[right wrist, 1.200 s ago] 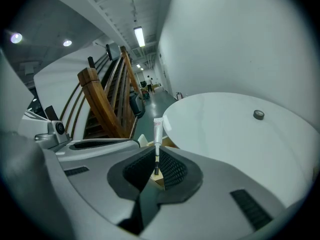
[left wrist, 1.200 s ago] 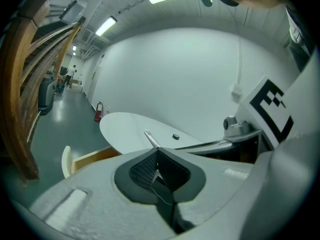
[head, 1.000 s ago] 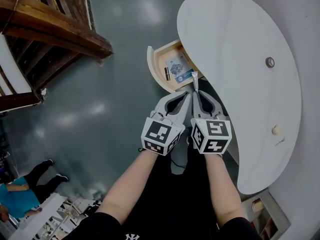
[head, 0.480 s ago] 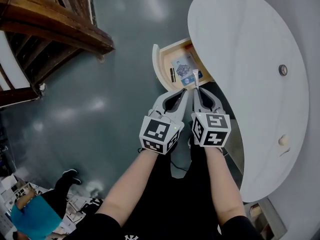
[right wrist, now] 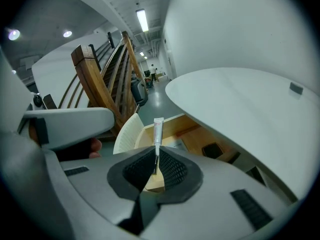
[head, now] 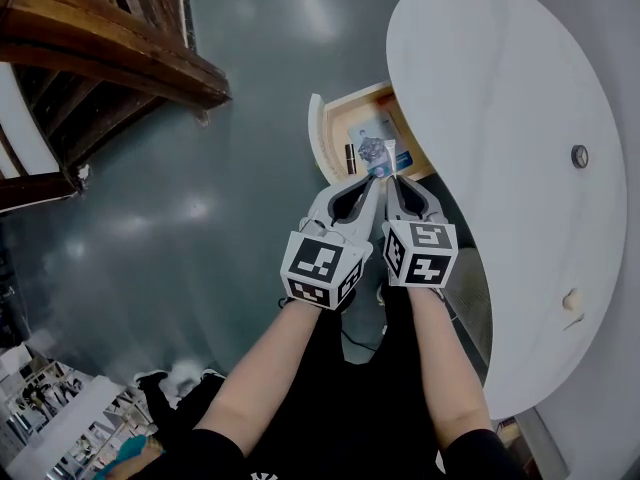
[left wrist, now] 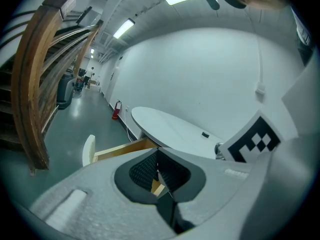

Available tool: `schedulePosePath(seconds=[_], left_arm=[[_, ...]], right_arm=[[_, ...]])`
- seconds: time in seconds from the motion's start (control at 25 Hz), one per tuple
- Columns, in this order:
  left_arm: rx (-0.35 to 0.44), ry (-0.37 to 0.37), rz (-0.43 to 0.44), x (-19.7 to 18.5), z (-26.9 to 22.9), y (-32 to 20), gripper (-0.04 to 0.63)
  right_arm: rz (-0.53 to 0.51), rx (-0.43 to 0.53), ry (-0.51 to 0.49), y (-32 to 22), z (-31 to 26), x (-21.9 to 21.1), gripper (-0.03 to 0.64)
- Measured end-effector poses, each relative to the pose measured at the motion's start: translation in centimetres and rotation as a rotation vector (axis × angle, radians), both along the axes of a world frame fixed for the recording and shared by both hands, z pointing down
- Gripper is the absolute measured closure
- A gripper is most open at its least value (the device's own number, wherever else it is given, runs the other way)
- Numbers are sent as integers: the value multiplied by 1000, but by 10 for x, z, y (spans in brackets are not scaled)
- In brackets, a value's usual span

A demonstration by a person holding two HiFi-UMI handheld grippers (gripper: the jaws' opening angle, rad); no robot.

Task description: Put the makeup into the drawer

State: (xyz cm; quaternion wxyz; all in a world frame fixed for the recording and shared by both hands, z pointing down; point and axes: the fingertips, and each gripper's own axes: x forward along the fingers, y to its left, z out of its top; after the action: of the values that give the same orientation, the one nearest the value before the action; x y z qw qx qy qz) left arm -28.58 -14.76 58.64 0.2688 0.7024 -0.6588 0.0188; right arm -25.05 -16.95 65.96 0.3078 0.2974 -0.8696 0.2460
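1. Head view, looking steeply down, shows two hand-held grippers side by side above an open wooden drawer [head: 335, 118] that juts from under a white oval worktop [head: 500, 168]
2. Right hand-held gripper [head: 392, 178] is clamped on the lower end of a slim white makeup tube [head: 390, 158], which stands straight out of the jaws towards the drawer and appears not yet inside it
3. Left hand-held gripper [head: 371, 183] has its jaws pressed together with nothing between them, close beside the right one
4. Makeup tube looks light, narrow and probably smooth, so it could pivot or slip; holding its flat end, as now, seems sound
5. Drawer already holds a printed card [head: 372, 138]
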Motion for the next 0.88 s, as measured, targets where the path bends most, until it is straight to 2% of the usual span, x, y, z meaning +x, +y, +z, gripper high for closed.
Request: schedulePosePath(seconds=[0.36, 0.72, 0.88], left_arm=[[0, 6, -31, -11, 12, -9, 588], [2, 2, -52, -13, 17, -13, 588], [0, 0, -59, -13, 19, -13, 588]], right_arm=[[-6, -31, 31, -14, 39, -9, 583], [-14, -34, 32, -23, 53, -19, 581], [-18, -31, 41, -25, 58, -17, 558]])
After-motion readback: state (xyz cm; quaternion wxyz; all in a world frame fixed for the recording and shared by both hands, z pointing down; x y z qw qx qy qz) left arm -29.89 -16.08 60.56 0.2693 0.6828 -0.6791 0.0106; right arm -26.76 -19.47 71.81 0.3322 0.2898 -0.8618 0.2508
